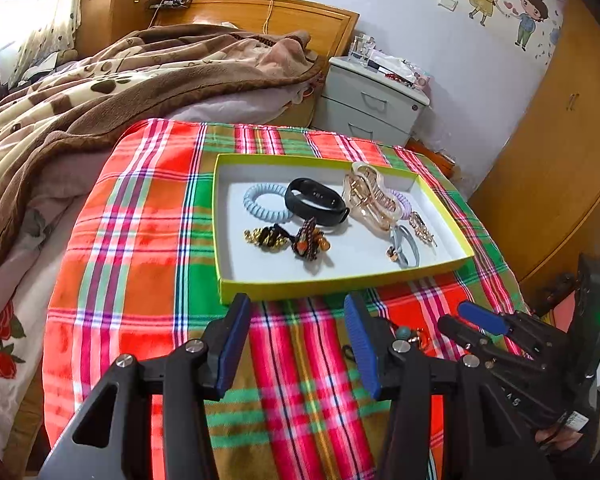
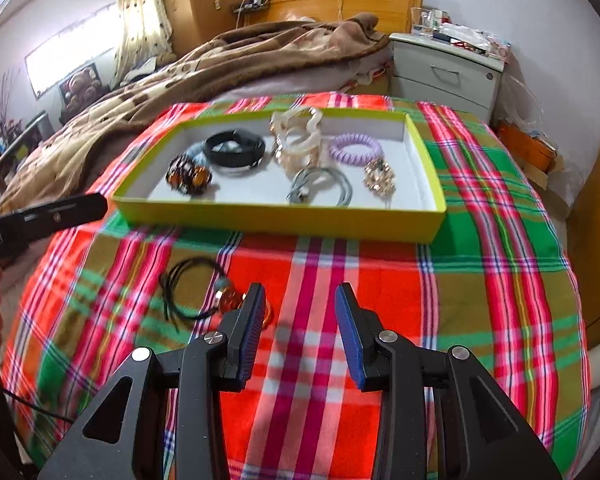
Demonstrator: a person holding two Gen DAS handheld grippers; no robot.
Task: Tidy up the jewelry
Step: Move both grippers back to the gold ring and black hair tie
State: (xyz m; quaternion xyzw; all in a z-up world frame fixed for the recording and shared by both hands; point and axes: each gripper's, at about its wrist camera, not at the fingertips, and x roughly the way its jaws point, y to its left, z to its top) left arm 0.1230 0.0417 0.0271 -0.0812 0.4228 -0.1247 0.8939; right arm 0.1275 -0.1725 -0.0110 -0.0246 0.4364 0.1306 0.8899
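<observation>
Plaid cloth (image 2: 380, 280) (left tongs (image 2: 60, 210): "AI")

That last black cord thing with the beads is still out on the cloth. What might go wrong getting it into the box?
1. The black cord piece lies flat on the soft plaid cloth, so the open right gripper might pinch fabric along with it.
2. Its thin loops could snag or slip out of the grip.
3. The tray is already crowded; dropping it carelessly might tangle it with the grey hair ties.
</observation>
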